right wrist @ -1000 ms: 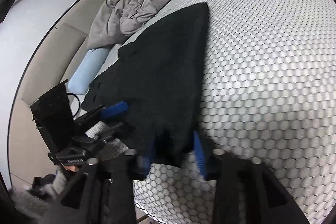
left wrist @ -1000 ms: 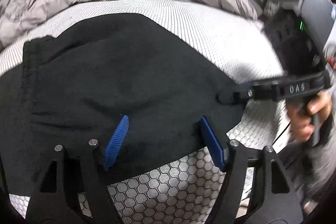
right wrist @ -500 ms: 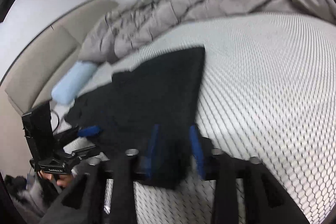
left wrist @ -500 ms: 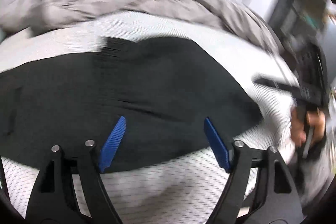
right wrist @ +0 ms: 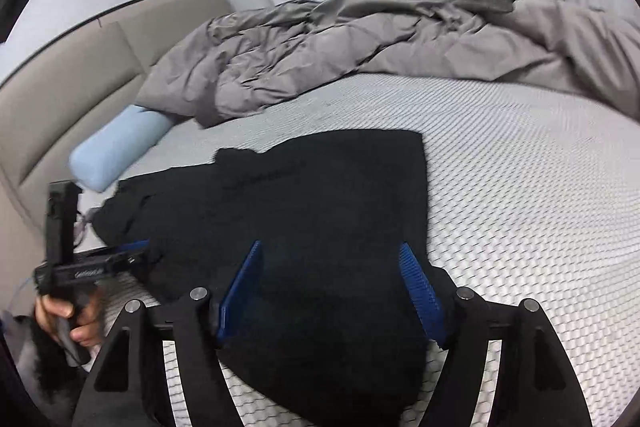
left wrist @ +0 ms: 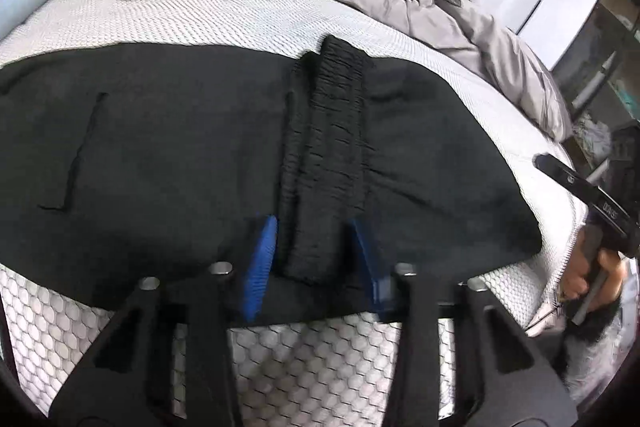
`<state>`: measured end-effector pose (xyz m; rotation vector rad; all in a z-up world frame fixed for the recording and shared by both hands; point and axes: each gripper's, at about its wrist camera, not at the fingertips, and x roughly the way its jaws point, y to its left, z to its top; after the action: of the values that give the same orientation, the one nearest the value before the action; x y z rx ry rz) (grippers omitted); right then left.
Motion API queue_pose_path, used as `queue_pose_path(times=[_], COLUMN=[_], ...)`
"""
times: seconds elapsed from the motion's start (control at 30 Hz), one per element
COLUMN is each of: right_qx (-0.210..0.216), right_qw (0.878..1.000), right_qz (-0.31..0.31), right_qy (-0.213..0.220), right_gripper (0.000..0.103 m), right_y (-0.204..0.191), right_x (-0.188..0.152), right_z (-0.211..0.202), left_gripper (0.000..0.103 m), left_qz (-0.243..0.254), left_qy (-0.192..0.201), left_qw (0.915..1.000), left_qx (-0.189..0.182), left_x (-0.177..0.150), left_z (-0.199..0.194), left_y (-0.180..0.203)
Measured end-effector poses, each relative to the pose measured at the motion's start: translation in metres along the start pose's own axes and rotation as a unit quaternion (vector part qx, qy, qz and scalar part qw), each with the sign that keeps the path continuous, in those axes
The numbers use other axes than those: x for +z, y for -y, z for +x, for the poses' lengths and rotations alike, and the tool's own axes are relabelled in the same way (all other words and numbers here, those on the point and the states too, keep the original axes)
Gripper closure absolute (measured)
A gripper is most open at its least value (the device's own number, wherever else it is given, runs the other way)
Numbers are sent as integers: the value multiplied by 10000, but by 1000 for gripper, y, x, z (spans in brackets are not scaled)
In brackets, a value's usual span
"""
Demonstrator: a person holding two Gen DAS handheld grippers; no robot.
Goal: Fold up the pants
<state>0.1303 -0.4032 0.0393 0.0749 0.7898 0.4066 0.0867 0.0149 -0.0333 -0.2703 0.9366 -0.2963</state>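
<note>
black fabric pants [left wrist: 160, 155] flat on honeycomb mattress [right wrist: 520, 187] | left gripper [left wrist: 316, 259] pinching gathered waistband [left wrist: 336, 147] | right gripper [right wrist: 332, 287] spread wide over them, gripping nothing | mid-fold, next probably carry waistband across

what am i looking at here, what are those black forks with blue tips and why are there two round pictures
No robot here: a person holds a handheld gripper in each hand, and each carries a wide-angle camera looking forward along its jaws, hence two round pictures.

One picture is from the left gripper. Its blue fingers sit close either side of the pants' gathered waistband; whether they pinch it is unclear. At its right edge you see the person's other hand on the second tool.

The other is from the right gripper, its jaws wide open over the black pants.

The pants lie spread on a bed with a honeycomb-textured cover, with a crumpled grey duvet and a light blue bolster pillow behind.
</note>
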Motion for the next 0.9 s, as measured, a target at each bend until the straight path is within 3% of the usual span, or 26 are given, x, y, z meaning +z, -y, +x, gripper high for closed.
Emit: queue_pose_path(times=[0.1, 0.23, 0.27, 0.33, 0.47, 0.6, 0.7, 0.9], right_qx=[16, 125, 114, 96, 168, 219, 297, 426], right_qw=[9999, 9997, 9997, 9998, 9998, 9995, 9993, 9987], right_qz=[104, -5, -47, -132, -90, -247, -223, -280], right_qy=[58, 188, 209, 141, -57, -6, -16, -96], right_gripper=[31, 31, 31, 28, 28, 28, 28, 28], right_y=[1, -10, -13, -17, -23, -33, -36, -46], right_x=[2, 8, 9, 10, 11, 12, 13, 13], right_z=[2, 0, 0, 6, 20, 20, 24, 33], left_gripper=[82, 82, 75, 73, 58, 43, 41, 42], left_qz=[274, 173, 95, 93, 98, -463, -1280, -2962], left_qy=[40, -129, -188, -83, 181, 652, 905, 1124], left_qw=[9994, 9997, 9997, 9999, 9993, 9955, 9848, 9450], left_qx=[214, 102, 144, 107, 313, 511, 750, 808], left_x=[0, -2, -4, -5, -9, -9, -15, -25], left_z=[-4, -15, -11, -16, -43, -76, -100, -108], left_y=[9, 3, -2, -3, -7, -42, -87, -177])
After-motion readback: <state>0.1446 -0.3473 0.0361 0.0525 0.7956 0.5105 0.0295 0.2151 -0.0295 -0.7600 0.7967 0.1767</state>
